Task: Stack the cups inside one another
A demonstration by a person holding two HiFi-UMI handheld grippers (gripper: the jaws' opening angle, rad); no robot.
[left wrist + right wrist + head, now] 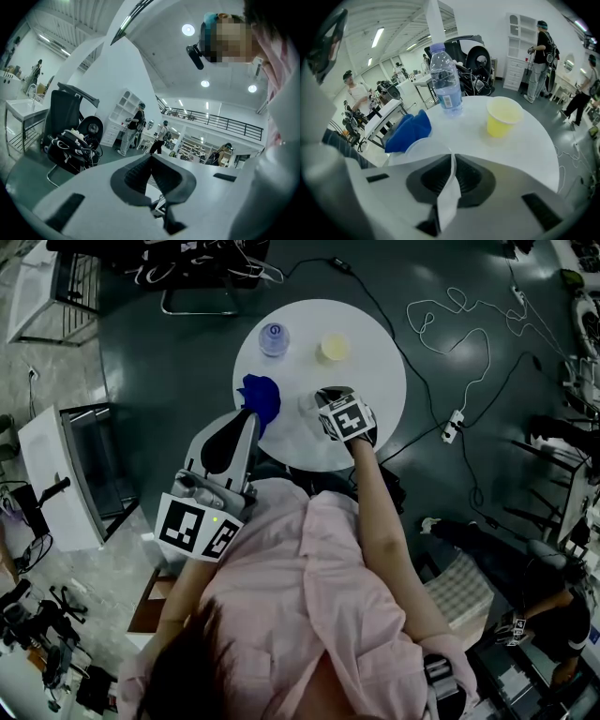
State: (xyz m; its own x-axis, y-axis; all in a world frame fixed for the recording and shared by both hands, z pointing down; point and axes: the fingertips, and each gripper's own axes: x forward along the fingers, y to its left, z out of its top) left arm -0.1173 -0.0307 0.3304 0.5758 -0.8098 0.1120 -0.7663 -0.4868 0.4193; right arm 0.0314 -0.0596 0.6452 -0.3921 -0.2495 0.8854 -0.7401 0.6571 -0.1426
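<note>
A clear plastic cup (423, 149) stands at the near side of the round white table (375, 390). My right gripper (451, 161) is shut on this cup's near wall, which runs down between the jaws. In the head view the clear cup (307, 405) sits just left of my right gripper (321, 401). A yellow cup (503, 116) stands upright farther back, apart from the clear one, and shows as the yellow cup (333, 347) from above. My left gripper (246, 420) hangs at the table's near left edge. The left gripper (151, 159) is shut on nothing and points out into the room.
A water bottle (446, 79) stands at the back left of the table, and a crumpled blue cloth (409, 130) lies left of the clear cup. Cables (469, 343) and a power strip lie on the floor at right. People walk in the background.
</note>
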